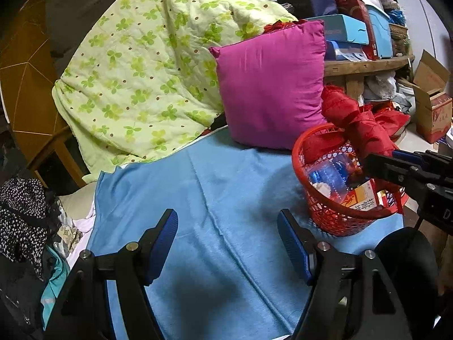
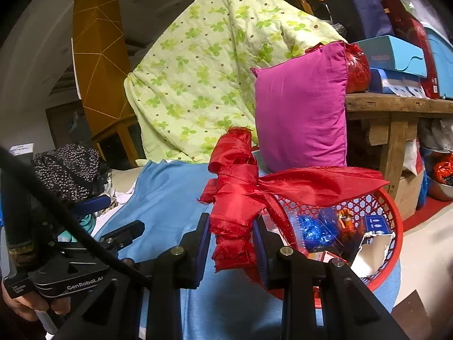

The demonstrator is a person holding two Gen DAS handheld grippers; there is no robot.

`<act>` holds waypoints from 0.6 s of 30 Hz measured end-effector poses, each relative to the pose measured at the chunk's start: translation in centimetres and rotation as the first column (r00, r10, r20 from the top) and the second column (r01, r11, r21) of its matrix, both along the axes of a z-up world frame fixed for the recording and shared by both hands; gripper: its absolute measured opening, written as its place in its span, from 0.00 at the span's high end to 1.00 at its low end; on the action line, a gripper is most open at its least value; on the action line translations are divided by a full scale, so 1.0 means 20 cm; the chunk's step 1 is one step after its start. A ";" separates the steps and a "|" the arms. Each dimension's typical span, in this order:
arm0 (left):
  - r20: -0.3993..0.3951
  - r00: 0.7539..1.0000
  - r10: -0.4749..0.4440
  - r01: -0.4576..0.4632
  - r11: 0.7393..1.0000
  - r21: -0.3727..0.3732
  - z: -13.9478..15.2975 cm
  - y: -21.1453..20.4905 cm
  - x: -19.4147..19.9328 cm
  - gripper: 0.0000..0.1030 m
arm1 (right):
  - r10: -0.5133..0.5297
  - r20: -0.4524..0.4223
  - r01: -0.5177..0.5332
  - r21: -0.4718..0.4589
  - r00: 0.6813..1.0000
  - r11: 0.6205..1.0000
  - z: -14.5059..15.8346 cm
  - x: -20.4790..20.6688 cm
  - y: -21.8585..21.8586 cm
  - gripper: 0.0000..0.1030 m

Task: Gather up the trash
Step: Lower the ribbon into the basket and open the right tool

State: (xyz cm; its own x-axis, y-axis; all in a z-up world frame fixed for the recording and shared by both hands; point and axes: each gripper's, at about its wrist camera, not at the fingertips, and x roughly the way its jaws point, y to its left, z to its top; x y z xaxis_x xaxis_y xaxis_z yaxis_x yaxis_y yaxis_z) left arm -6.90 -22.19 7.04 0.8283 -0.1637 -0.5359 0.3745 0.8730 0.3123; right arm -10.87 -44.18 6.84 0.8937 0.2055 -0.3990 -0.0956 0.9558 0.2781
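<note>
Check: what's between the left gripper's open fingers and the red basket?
Only bare blue sheet between left gripper and red basket, per left wrist view.

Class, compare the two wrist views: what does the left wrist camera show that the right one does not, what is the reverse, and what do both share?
Only the left wrist view: the left gripper open over bare blue sheet.
Only the right wrist view: the right gripper shut on the red ribbon, and a hand.
Both: red basket, pink pillow, green quilt.
</note>
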 end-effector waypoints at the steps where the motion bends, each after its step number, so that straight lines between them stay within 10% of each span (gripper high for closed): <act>1: 0.003 1.000 -0.004 0.004 1.000 0.001 0.00 -0.01 0.00 0.29 | -0.002 0.000 0.002 0.000 1.000 1.000 0.00 0.00 0.00 0.70; 18: -0.010 0.999 -0.050 0.050 0.999 0.008 -0.01 -0.11 -0.01 0.29 | -0.078 -0.001 0.078 0.001 0.997 0.997 0.01 -0.05 -0.12 0.70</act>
State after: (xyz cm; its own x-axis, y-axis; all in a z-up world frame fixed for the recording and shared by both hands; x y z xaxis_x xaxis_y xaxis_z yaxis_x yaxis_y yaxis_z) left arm -7.12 -24.34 6.74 0.8140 -0.2003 -0.5452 0.4205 0.8507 0.3153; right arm -11.93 -46.54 7.09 0.9065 0.1361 -0.3996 -0.0209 0.9599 0.2795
